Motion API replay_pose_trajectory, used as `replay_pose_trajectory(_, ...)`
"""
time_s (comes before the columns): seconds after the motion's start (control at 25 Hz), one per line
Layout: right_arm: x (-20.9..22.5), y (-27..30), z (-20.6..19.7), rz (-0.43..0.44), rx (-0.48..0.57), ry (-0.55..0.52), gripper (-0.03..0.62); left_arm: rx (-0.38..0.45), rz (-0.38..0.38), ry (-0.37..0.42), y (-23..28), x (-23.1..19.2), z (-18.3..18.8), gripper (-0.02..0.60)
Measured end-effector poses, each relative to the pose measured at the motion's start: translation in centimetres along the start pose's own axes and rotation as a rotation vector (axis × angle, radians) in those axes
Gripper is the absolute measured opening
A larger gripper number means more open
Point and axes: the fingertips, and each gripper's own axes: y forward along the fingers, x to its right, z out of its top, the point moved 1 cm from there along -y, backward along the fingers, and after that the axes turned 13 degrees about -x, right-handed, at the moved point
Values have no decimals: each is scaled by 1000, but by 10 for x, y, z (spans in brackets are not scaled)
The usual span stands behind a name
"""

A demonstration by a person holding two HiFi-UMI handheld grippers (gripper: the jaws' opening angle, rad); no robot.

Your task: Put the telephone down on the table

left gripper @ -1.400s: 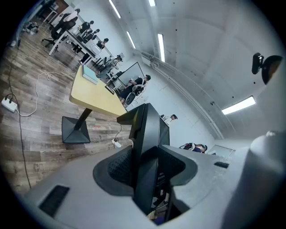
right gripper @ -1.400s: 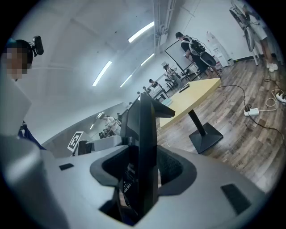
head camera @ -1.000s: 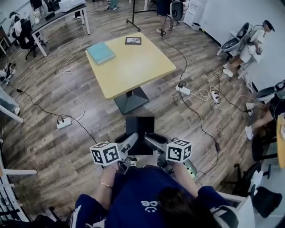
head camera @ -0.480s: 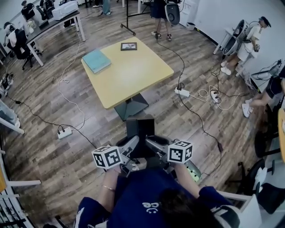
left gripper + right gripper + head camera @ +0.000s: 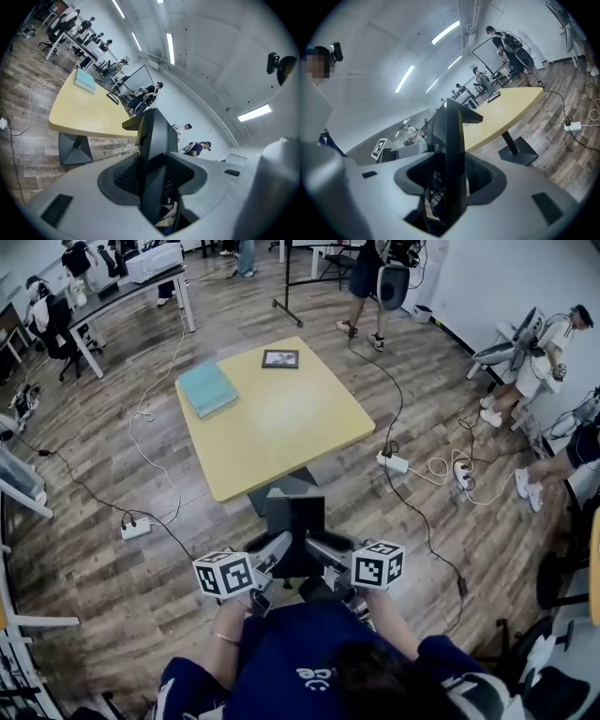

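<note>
A flat black telephone (image 5: pixel 294 519) is held edge-up in the air between both grippers, close to the person's chest. My left gripper (image 5: pixel 279 546) is shut on its left side and my right gripper (image 5: pixel 317 544) on its right side. In the left gripper view the telephone (image 5: pixel 155 145) stands upright between the pads of the left gripper (image 5: pixel 152 176). The right gripper view shows the telephone (image 5: pixel 453 140) clamped the same way in the right gripper (image 5: pixel 450 183). The yellow table (image 5: pixel 281 423) stands ahead on a dark pedestal base, apart from the telephone.
A teal book (image 5: pixel 208 388) and a small picture frame (image 5: pixel 280 358) lie at the table's far side. Power strips (image 5: pixel 135 527) (image 5: pixel 394 462) and cables run over the wooden floor. People sit at the right wall, and desks with chairs stand at the far left.
The table has slid lower in the head view and looks a little nearer. Both grippers keep the same hold on the telephone.
</note>
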Motion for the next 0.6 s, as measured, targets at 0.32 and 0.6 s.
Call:
replay_pose_trajectory(0.32, 49, -3, 58, 29, -32, -33, 207, 45, 22, -37, 52, -6, 48, 179)
replay_pose_trajectory(0.6, 88, -4, 95, 60, -58, -40, 207, 69, 56, -57, 92, -13, 78, 179)
